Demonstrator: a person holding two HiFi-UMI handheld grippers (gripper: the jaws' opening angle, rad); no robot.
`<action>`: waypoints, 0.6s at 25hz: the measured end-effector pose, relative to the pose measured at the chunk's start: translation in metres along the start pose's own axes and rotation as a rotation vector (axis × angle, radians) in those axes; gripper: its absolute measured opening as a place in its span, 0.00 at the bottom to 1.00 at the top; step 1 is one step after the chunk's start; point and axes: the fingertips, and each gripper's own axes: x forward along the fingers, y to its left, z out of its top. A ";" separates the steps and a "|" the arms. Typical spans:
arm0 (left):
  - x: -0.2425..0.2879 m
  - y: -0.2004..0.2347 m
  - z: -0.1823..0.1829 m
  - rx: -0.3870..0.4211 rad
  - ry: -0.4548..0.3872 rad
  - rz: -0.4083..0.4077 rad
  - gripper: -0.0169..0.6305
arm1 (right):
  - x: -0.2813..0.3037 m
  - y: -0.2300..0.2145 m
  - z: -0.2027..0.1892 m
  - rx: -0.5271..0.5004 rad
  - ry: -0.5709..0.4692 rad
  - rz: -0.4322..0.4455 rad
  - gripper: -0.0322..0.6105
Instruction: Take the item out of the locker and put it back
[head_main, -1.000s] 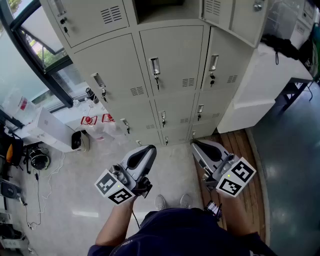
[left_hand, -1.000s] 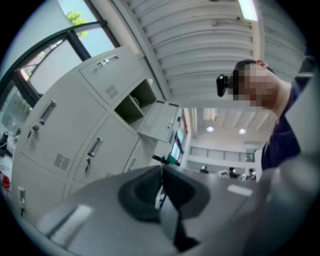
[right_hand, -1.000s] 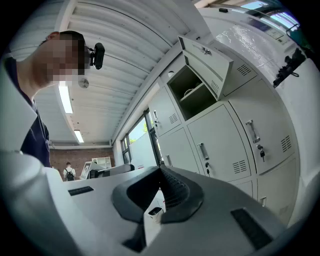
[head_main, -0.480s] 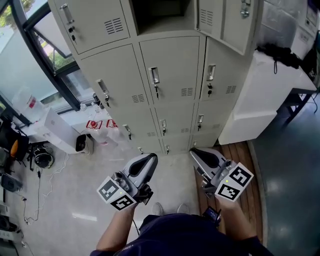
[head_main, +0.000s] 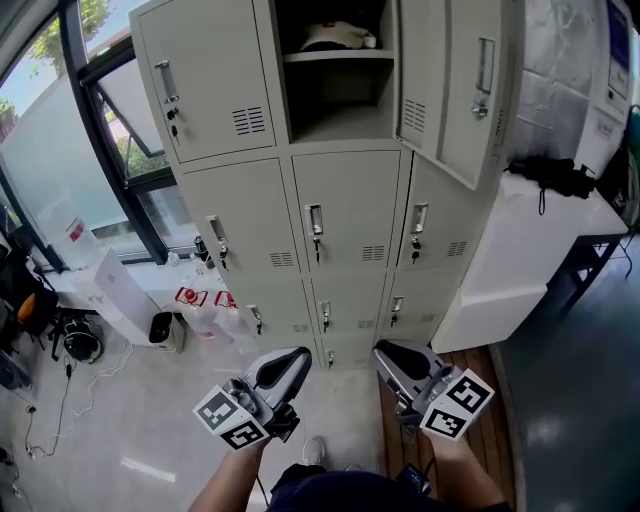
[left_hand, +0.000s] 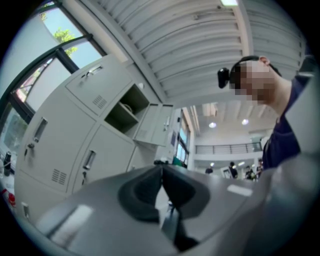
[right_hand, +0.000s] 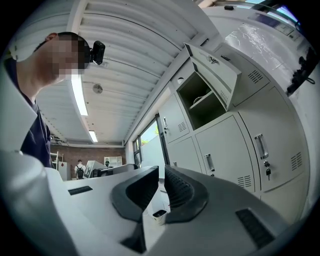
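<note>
The grey locker bank fills the head view. One upper compartment (head_main: 335, 70) stands open, its door (head_main: 450, 90) swung out to the right. On its inner shelf lies a pale rounded item with a dark part (head_main: 340, 37), only partly visible. My left gripper (head_main: 295, 358) and right gripper (head_main: 382, 352) are held low, side by side, well below and in front of that compartment. Both are shut with nothing between the jaws. The open locker (left_hand: 125, 107) shows up-left in the left gripper view; the same locker (right_hand: 202, 102) sits up-right in the right gripper view.
A white cabinet (head_main: 510, 250) with a black object (head_main: 548, 176) on top stands right of the lockers. A dark-framed window (head_main: 70, 150), a white box (head_main: 120, 295), red-labelled bottles (head_main: 200, 300) and cables lie at the left. Closed locker doors with handles face me.
The head view has tilted upward, bringing the open compartment and the item on its shelf into sight. Both grippers stay low, shut, and side by side.
</note>
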 end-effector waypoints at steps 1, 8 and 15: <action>0.003 0.004 0.003 0.006 -0.002 0.000 0.04 | 0.003 -0.002 0.003 -0.012 0.001 0.001 0.06; 0.024 0.040 0.018 0.030 -0.022 -0.021 0.04 | 0.037 -0.025 0.020 -0.106 0.014 -0.009 0.06; 0.049 0.105 0.031 0.031 -0.028 -0.063 0.04 | 0.100 -0.062 0.037 -0.199 0.013 -0.044 0.06</action>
